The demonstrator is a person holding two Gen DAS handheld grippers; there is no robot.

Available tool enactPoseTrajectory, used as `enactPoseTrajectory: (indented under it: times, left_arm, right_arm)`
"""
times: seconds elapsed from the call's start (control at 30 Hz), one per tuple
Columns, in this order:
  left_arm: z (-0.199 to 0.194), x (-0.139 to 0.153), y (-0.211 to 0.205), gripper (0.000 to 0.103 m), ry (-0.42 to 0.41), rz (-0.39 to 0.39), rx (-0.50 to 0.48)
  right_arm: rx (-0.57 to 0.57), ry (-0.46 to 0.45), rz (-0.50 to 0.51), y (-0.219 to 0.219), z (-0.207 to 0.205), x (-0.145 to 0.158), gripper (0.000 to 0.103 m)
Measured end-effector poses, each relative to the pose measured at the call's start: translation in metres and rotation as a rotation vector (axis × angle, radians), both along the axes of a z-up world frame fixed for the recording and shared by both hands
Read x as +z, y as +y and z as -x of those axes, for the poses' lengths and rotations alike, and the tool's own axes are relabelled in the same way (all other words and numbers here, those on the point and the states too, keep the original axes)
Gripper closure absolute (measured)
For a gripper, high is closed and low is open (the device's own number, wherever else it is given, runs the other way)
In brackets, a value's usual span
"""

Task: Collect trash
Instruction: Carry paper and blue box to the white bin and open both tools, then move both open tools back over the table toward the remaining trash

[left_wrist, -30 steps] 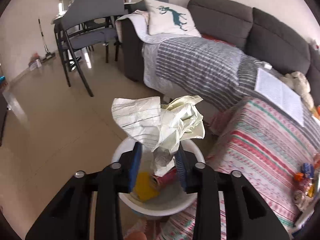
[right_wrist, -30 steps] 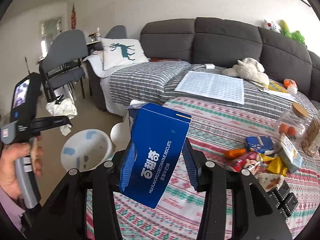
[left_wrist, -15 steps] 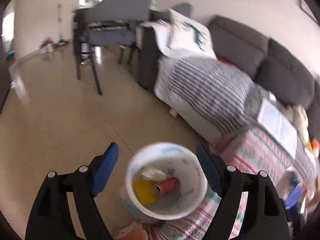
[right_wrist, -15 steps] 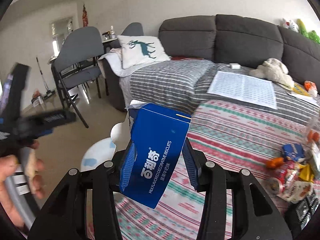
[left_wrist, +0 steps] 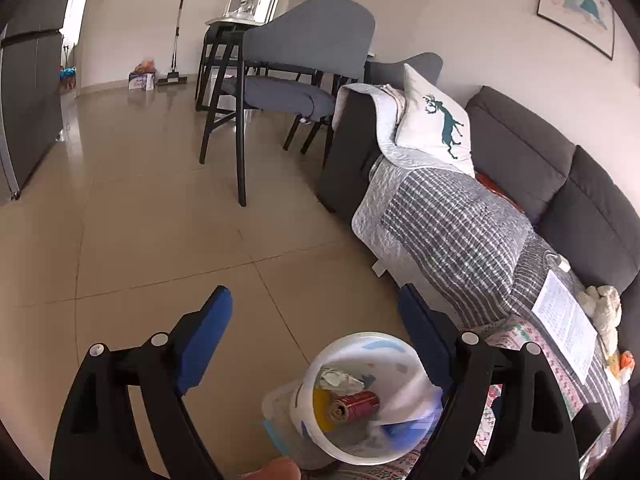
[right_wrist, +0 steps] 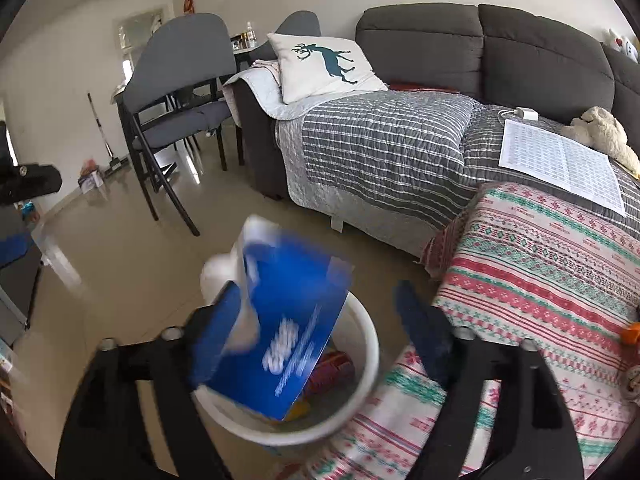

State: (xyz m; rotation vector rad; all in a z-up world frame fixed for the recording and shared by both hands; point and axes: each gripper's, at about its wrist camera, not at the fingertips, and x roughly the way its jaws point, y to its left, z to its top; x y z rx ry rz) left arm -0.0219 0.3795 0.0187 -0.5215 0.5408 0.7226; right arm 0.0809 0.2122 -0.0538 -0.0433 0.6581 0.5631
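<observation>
One second ago the left gripper (left_wrist: 314, 332) was clamped on a crumpled paper wad above the white bin (left_wrist: 362, 396). Now its jaws are spread wide and hold nothing, and a pale crumpled piece (left_wrist: 340, 378) lies inside the bin beside the red can (left_wrist: 354, 405), probably that same wad. The right gripper (right_wrist: 316, 326) had been pinching the blue biscuit box (right_wrist: 292, 326) over the patterned blanket, away from the bin (right_wrist: 360, 384). Its jaws have since parted, and the box, blurred, sits tilted with its lower end inside the bin's rim. The left gripper has also swung out from over the bin.
</observation>
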Motion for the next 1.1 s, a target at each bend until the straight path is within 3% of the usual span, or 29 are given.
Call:
enactPoseTrajectory:
  times: [0.07, 0.3, 0.57, 1.1]
  left_arm:
    - [0.001, -0.001, 0.003, 0.021, 0.005, 0.003, 0.005]
    - [-0.004, -0.001, -0.003, 0.018, 0.011, -0.016, 0.001]
    - [-0.014, -0.006, -0.025, 0.013, 0.043, -0.031, -0.034]
    - [-0.072, -0.011, -0.163, 0.01, 0.08, -0.13, -0.317]
  right_arm:
    - [-0.029, -0.009, 0.012, 0.001, 0.001, 0.001, 0.008]
    - [-0.112, 0.006, 0.05, -0.016, -0.008, 0.002, 0.007]
    - [-0.25, 0.04, 0.066, -0.066, -0.017, 0.003, 0.007]
    - [-0.467, -0.007, 0.121, -0.213, -0.021, 0.022, 0.007]
